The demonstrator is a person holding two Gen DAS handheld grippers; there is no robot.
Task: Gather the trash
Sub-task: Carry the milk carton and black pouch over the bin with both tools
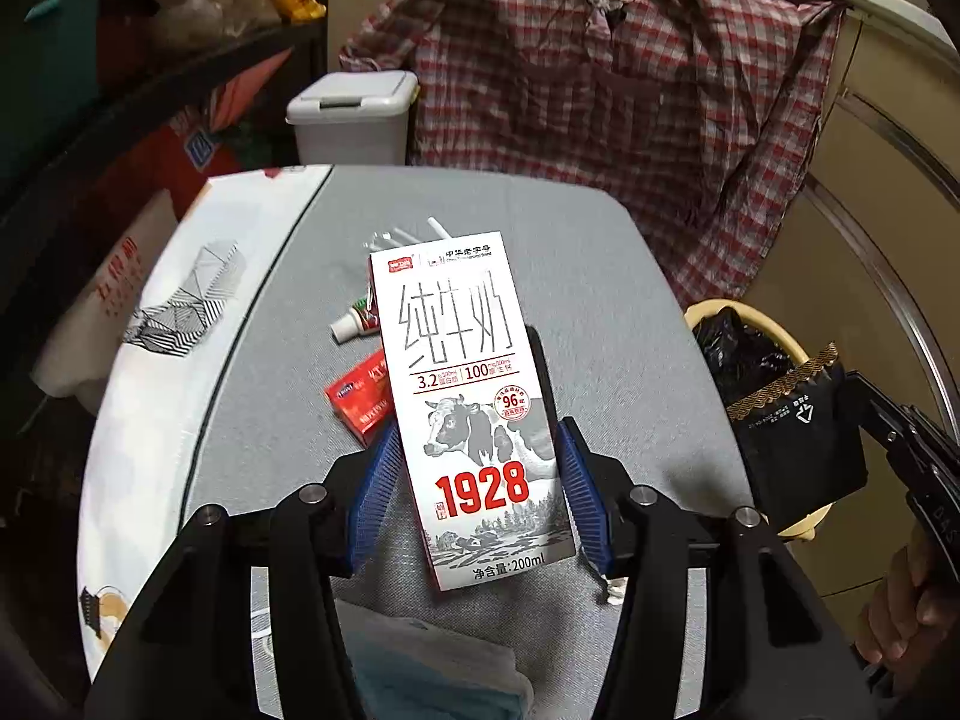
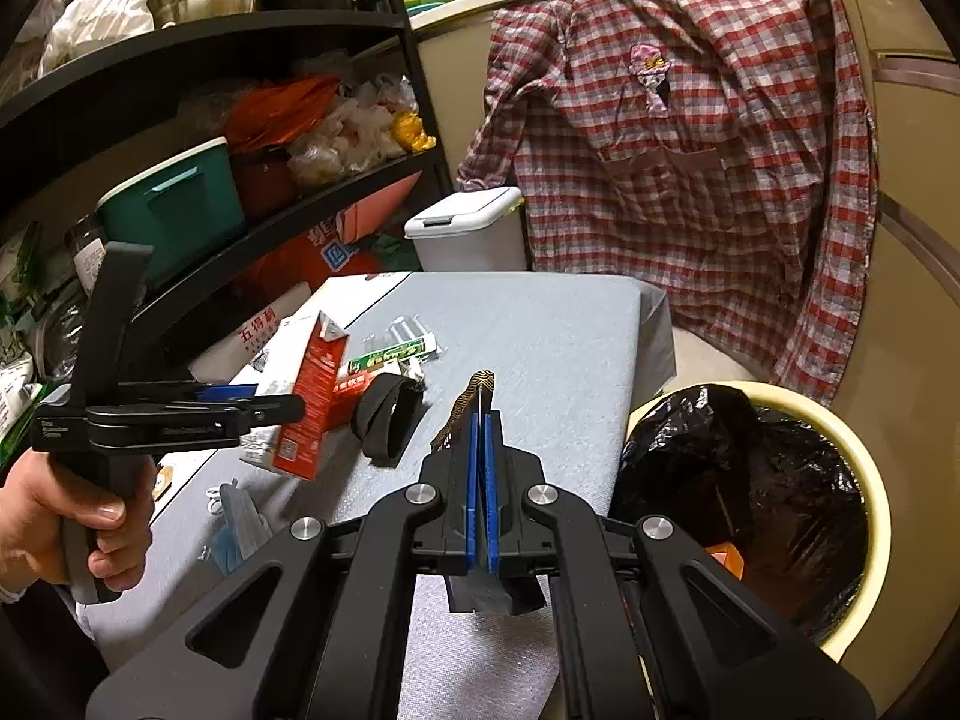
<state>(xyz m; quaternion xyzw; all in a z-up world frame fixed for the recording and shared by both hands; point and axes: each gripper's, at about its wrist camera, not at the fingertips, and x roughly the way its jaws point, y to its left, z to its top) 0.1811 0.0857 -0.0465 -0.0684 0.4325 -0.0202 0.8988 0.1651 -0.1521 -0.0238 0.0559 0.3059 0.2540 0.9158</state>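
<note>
The left gripper (image 1: 477, 498) holds a milk carton (image 1: 474, 414) between its blue pads (image 1: 375, 492), lifted off the grey table (image 1: 600, 300); the carton stands tilted, its white face with a cow and red "1928" toward the camera. In the right wrist view the carton (image 2: 312, 402) shows its red side, and a hand (image 2: 72, 516) grips the left gripper's handle at the near left.

The right gripper (image 2: 482, 450) is pinched tight on a flat black packet (image 2: 474, 396) with a gold-patterned edge; the packet stands on edge between the pads, above the table's near right part. From the left wrist view the packet (image 1: 798, 450) hangs in front of the bin.

On the near table lies a blue-grey face mask (image 2: 240, 522). Further out are a black folded band (image 2: 390, 420), a small red box (image 1: 360, 402), a small tube (image 1: 357, 321) with a white cap and some clear plastic wrappers (image 2: 408, 330).

Just right of the table stands a round cream bin (image 2: 864, 450) lined with a black bag (image 2: 720, 450); something orange (image 2: 726, 558) shows low inside it.

Beyond the table's far edge stands a white lidded bin (image 2: 468, 228), its lid down, contents hidden. A red plaid shirt (image 2: 690, 150) hangs at the far right. At the far left, dark shelves (image 2: 270, 36) carry a teal lidded box (image 2: 174, 204), plastic bags and metal pots.
</note>
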